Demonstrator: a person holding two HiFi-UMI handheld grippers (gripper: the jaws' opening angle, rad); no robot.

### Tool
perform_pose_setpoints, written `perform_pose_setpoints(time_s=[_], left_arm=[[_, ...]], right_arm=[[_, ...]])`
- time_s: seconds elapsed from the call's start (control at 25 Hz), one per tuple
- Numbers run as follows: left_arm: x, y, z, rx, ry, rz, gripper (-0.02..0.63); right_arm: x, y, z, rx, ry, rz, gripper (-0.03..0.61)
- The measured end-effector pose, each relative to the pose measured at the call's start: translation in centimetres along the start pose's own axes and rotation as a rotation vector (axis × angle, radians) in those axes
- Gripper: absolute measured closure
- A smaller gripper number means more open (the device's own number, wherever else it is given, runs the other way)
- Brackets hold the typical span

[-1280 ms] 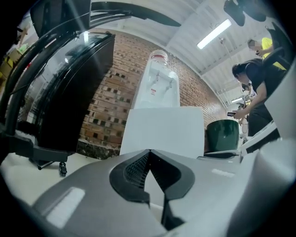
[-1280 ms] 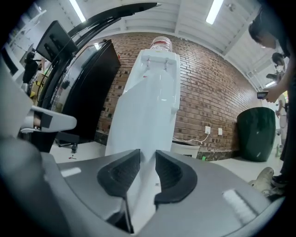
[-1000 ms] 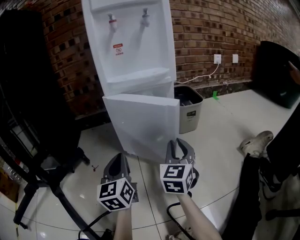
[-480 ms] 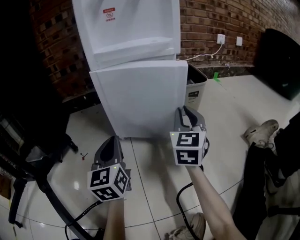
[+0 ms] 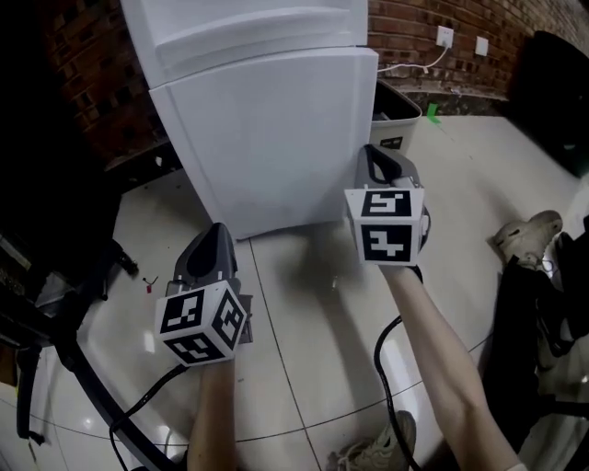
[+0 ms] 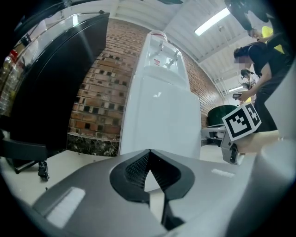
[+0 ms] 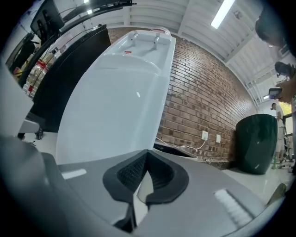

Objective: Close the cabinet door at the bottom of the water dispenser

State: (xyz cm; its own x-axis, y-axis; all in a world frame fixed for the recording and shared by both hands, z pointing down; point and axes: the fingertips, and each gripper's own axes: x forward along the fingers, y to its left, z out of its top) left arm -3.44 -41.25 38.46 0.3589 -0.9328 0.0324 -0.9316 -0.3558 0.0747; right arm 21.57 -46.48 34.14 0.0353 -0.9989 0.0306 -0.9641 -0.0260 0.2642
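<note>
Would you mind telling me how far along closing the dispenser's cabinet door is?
Mostly done: the cabinet door looks nearly shut, its right edge standing proud of the water dispenser. In hand: the shut right tool sits at that edge. Left: push it flush.

floor (image 5: 304, 304): glossy white tile | standing on it: water dispenser (image 5: 267, 138), grey bin (image 5: 405, 124) just beside

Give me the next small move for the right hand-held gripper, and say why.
Probably press the right hand-held gripper forward against the cabinet door near its right edge. Its jaws are together, its tip sits by that edge, and the door seems to stand slightly proud of the water dispenser.
</note>
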Motion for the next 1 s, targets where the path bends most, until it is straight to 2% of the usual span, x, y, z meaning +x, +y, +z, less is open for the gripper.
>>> perform_pose_setpoints(time_s=[0.44,0.8,1.0], left_arm=[[1.4,1.2,-0.9,-0.002,0.012,0.028,0.597],[1.1,1.3,1.6,0.016,-0.02,0.031,0.597],[0.1,1.0,3.6,0.004,-0.039,0.029,0.597]], right_arm=[[3.0,1.6,-1.2,-0.1,0.028,0.057,0.574],[3.4,2.1,-1.0,-0.075,0.065,0.093,0.574],[1.1,2.1,2.0,0.0,0.021,0.136,0.574]])
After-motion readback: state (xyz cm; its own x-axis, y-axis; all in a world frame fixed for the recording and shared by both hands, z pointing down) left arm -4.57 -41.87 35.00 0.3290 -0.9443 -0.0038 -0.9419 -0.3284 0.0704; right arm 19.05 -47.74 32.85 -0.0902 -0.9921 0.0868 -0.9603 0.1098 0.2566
